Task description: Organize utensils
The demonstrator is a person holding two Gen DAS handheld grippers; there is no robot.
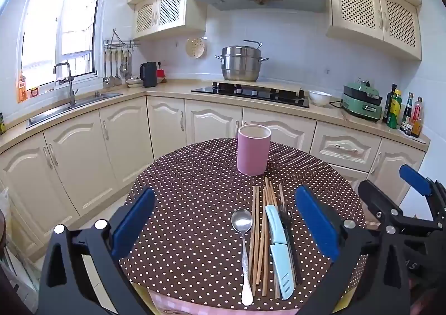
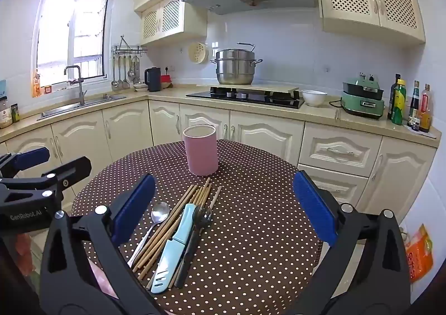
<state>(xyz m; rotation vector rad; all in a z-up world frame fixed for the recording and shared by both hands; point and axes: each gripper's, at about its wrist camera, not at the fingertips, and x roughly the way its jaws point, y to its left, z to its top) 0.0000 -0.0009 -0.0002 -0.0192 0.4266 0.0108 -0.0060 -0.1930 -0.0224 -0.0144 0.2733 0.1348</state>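
on the table point(image 1: 178, 175), spoon point(image 1: 243, 234), chopsticks point(image 1: 260, 231) and knife point(image 1: 278, 248) lie lengthwise toward the cup point(image 1: 253, 149), between the left gripper point(image 1: 223, 225)'s spread jaws; right gripper point(image 2: 223, 211), also released, sits farther off.

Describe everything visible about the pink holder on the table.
The pink holder is a plain upright cylinder with a matte pink outside, a pale cream inside and an open top; it looks ceramic or plastic. Nothing shows above its rim. It stands on the polka-dot tablecloth toward the table's far side, just beyond the tips of the wooden chopsticks. Whether they touch its base is unclear. Neither gripper touches it.
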